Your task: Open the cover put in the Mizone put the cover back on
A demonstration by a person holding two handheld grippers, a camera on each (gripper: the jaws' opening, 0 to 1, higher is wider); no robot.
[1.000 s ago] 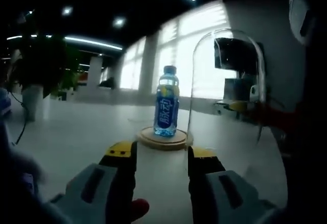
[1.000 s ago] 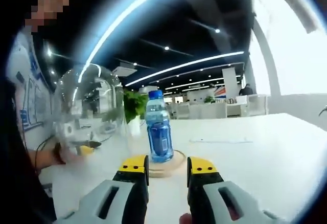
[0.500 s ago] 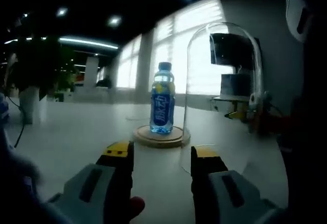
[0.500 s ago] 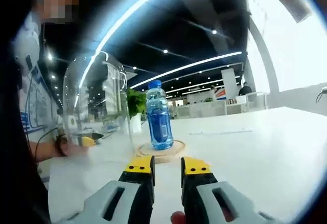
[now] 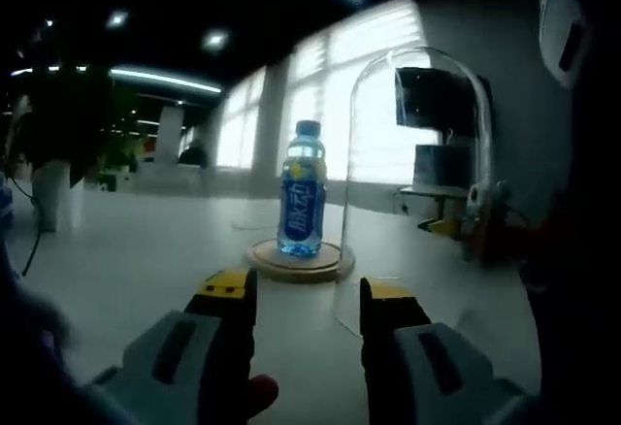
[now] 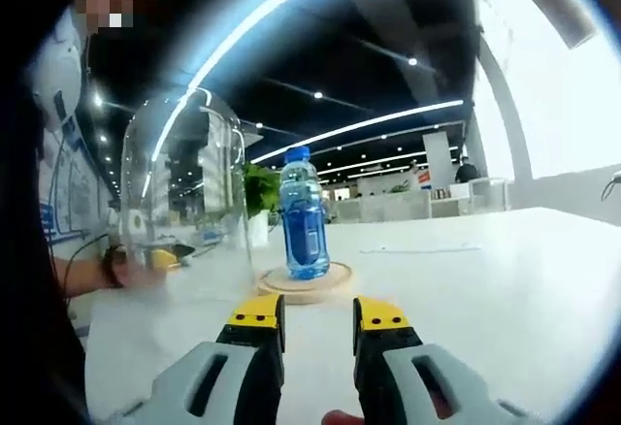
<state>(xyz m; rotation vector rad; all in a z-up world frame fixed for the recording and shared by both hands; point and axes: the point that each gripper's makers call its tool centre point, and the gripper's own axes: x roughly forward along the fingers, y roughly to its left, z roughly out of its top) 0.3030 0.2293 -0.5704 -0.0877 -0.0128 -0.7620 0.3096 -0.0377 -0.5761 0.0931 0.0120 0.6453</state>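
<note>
Bottle (image 5: 302,189) upright on its wooden base (image 5: 294,260)
Glass cover (image 5: 415,168) stands beside the base; both grippers (image 5: 304,294) (image 6: 318,313) released, grasping nothing

The Mizone bottle (image 5: 302,202) is blue with a blue cap and a yellow and white band on its label. The cover (image 5: 417,173) is clear glass. The round base (image 5: 294,262) is light wood. The desk (image 6: 505,279) is white. Both tools (image 5: 301,294) (image 6: 317,310) are grey with yellow and black tips.
</note>
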